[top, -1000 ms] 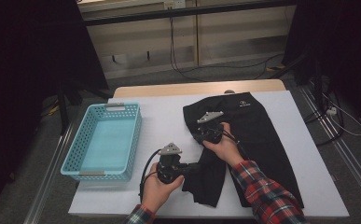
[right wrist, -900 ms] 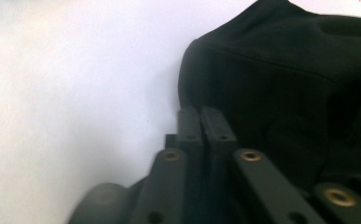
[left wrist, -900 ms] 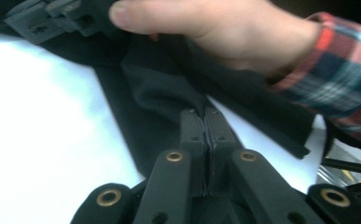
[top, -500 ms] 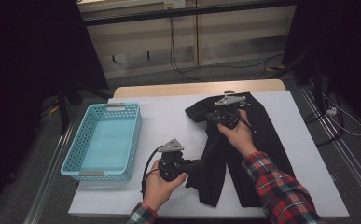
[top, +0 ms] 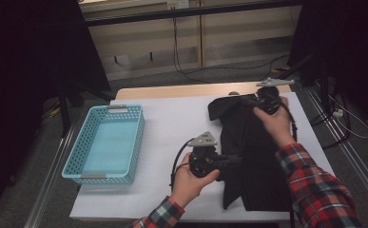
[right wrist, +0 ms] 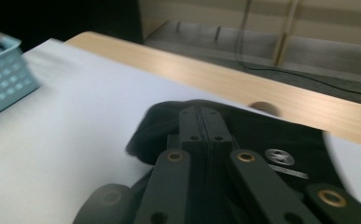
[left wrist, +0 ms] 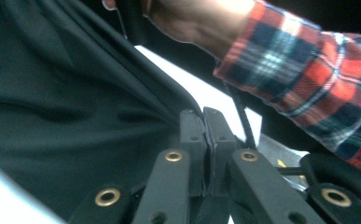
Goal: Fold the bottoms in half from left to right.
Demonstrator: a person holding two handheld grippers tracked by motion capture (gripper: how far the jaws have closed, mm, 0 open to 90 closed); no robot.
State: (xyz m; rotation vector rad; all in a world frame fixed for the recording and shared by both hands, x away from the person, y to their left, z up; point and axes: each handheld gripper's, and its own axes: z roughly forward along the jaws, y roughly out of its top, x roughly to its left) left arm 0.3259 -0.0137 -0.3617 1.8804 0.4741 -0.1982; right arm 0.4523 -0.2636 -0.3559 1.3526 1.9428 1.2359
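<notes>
A black garment (top: 255,161) lies on the right half of the white table (top: 172,121). My left gripper (top: 230,161) is shut on the garment's near left edge; in the left gripper view its jaws (left wrist: 205,119) pinch a taut fold of the black cloth (left wrist: 52,116). My right gripper (top: 250,100) is raised at the far end of the garment and shut on its bunched top. In the right gripper view the closed jaws (right wrist: 200,116) sit in the black fabric (right wrist: 285,135), beside a small white logo (right wrist: 281,157).
A light blue plastic basket (top: 84,142) stands on the left of the table, empty. A bare wooden strip (top: 172,90) runs along the table's far edge. Cables lie on the floor beyond, and metal rails flank both sides.
The right gripper has travelled from the middle of the garment up and away to the far right, drawing the cloth's top with it. The left gripper rose and shifted slightly right with its edge.
</notes>
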